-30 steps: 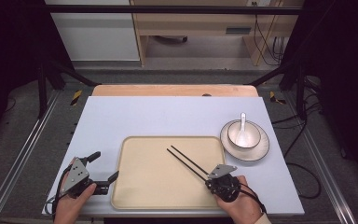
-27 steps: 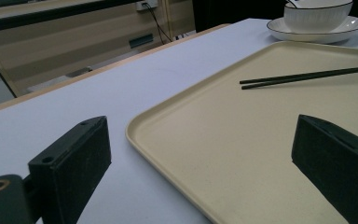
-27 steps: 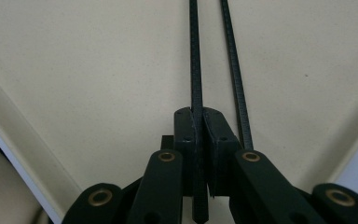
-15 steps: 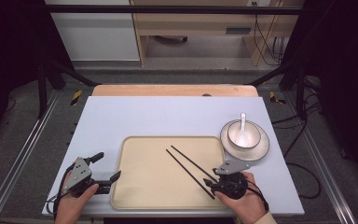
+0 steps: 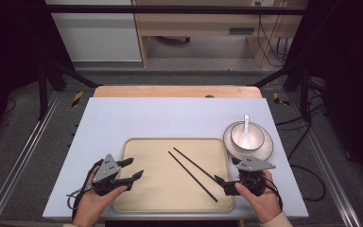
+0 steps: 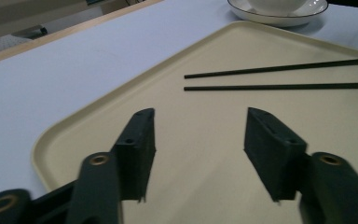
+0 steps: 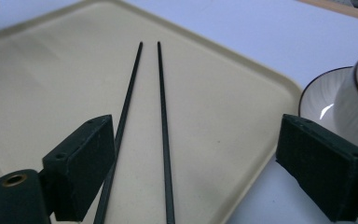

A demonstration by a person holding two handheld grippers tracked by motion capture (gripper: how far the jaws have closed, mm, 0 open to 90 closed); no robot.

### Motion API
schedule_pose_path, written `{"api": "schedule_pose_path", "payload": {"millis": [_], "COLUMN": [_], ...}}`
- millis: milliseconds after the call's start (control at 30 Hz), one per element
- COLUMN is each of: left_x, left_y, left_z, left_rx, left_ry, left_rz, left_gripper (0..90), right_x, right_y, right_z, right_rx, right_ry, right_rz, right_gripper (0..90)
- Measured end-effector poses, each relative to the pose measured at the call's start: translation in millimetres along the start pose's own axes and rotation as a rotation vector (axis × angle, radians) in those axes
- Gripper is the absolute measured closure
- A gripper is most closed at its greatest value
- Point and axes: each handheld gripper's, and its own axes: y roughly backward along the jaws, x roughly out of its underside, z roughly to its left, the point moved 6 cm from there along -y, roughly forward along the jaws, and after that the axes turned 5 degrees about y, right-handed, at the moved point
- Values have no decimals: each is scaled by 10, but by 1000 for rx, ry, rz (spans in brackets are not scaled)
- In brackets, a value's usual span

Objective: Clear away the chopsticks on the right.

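Pale lavender tabletop (image 5: 123, 123) fills the scene in a workshop, where a person holds a pair of tongs in each hand at the near edge. Right tongs (image 7: 200, 163), jaws spread wide and gripping nothing, sit just behind the near ends of two black chopsticks (image 7: 161, 116), which run straight away from them across a cream tray (image 7: 42, 84). Left tongs (image 6: 196, 144), jaws likewise apart and empty, hover over the tray's opposite near corner, the chopsticks crossing well ahead of them.

The sticks look thin, stiff, light and slick; lying flat and close together, they would likely roll or scissor unless pinched as a pair a little up from the near tips, where the right jaws already straddle them. The tray's low raised rim may hinder a low sideways approach.

Beyond the right tongs, just off the tray's edge, stand a plate (image 5: 264, 150) and bowl (image 5: 248, 136) with a white spoon (image 5: 246, 125), probably breakable. Farther off, the tabletop lies open for moving.
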Motion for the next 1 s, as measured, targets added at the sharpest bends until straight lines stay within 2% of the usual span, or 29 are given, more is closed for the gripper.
{"api": "schedule_pose_path", "payload": {"millis": [133, 267, 333, 467, 533, 600, 767, 1000], "left_x": [-79, -105, -109, -106, -96, -86, -91, -126], "left_y": [-219, -462, -562, -814, -913, -1022, -1206, -1373], "left_z": [-86, -157, -191, -294, -328, -353, -351, -316], "left_rx": [15, 23, 30, 52, 44, 42, 25, 23], "left_ry": [0, 3, 3, 36, 24, 34, 14, 21], "left_rz": [56, 139, 171, 223, 257, 280, 307, 300], "left_gripper": [667, 804, 853, 885, 892, 893, 894, 893], "right_x": [27, 118, 175, 229, 247, 272, 295, 364], "right_y": [101, 194, 229, 252, 237, 210, 213, 264], "right_z": [-100, -195, -233, -293, -301, -306, -325, -355], "right_rx": [43, 117, 118, 111, 107, 105, 105, 112], "right_ry": [9, 41, 32, 0, -4, -2, -14, -43], "right_rz": [-34, -92, -107, -124, -119, -107, -102, -91], "right_gripper": [144, 120, 123, 141, 145, 148, 153, 156]}}
